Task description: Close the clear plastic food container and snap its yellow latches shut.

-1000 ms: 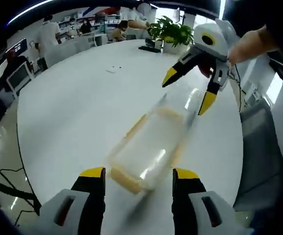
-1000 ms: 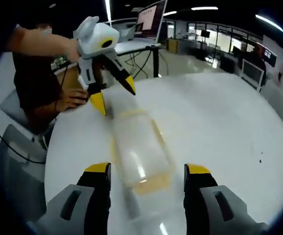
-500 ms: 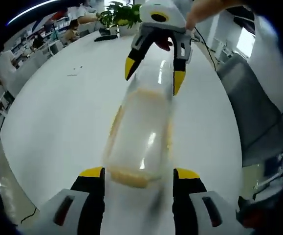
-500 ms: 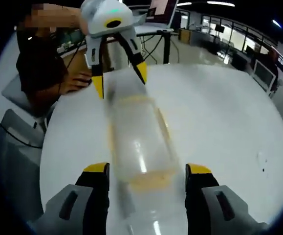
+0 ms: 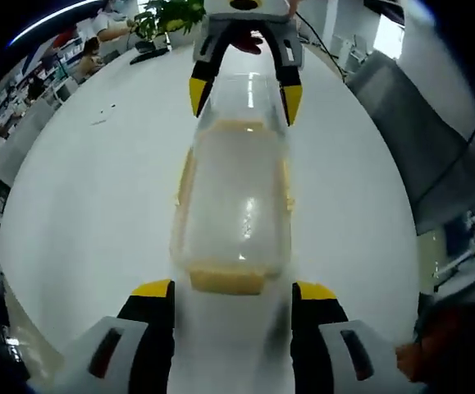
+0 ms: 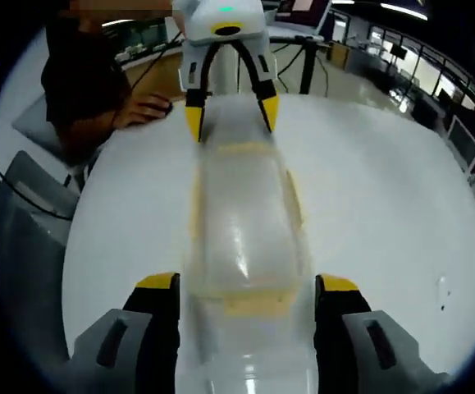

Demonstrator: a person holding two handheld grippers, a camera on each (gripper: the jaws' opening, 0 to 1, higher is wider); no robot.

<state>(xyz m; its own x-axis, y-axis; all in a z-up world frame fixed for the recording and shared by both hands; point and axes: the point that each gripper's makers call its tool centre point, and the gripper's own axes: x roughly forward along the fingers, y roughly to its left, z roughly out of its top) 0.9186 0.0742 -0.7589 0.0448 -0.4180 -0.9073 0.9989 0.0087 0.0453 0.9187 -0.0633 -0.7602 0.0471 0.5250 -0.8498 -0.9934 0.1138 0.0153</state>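
The right gripper [image 5: 241, 92] now straddles the far end of the clear container [image 5: 235, 205], squarely opposite the left gripper [image 6: 230, 119], no longer off-side.

One clear container [image 5: 235, 197] on one white table [image 5: 89, 205]. Two grippers: left gripper [image 5: 231, 291], right gripper [image 6: 246, 285]. One potted plant [image 5: 169, 11]. One hand [image 6: 149, 105] on the table's edge.

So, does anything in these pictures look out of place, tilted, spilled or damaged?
Nothing stands out. The clear container lies flat on the white table, lid on, nothing spilled. The left gripper and the right gripper are open, one at each end of it. Whether the yellow latches are snapped shut, I cannot tell.
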